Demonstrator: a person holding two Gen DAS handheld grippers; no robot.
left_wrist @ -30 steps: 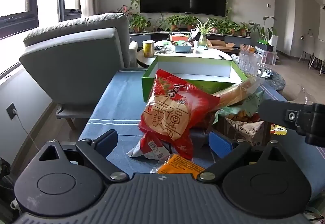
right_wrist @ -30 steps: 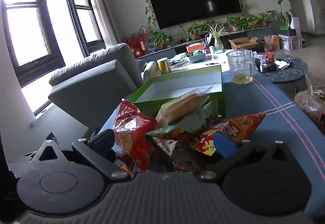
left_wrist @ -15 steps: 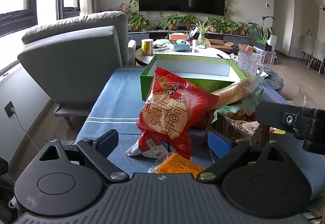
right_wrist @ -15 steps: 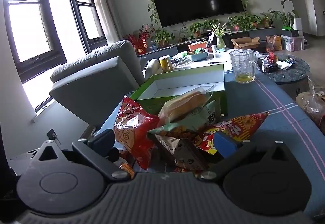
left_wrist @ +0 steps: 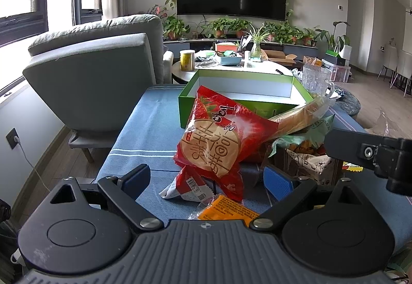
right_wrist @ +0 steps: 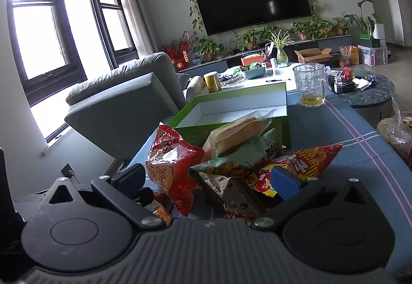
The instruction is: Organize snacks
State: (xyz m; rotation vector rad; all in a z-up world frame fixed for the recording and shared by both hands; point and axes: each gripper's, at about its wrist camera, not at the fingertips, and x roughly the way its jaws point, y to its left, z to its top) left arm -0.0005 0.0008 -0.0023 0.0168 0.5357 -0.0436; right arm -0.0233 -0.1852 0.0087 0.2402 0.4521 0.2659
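Note:
A pile of snack packets lies on a blue cloth-covered table (left_wrist: 144,134) in front of an open green box (left_wrist: 242,93) with a white inside. A big red packet (left_wrist: 219,139) leans upright, with a clear-wrapped bread roll (left_wrist: 296,116), a green packet (left_wrist: 309,129) and a small orange packet (left_wrist: 229,210) around it. My left gripper (left_wrist: 207,178) is open, its jaws either side of the red packet's lower end. My right gripper (right_wrist: 208,175) is open around the pile's near side: red packet (right_wrist: 170,160), bread roll (right_wrist: 239,129), green box (right_wrist: 231,109), red-yellow packet (right_wrist: 301,163).
A glass mug (right_wrist: 310,88) with some yellow liquid stands right of the box. A grey armchair (left_wrist: 95,83) stands left of the table. A round table (right_wrist: 365,88) with clutter and a plastic bag (right_wrist: 396,129) are on the right. My right gripper's body (left_wrist: 373,155) shows in the left wrist view.
Both grippers have drifted slightly; the view of the pile shifts a little. Nothing was grasped or released, and the snacks have not moved.

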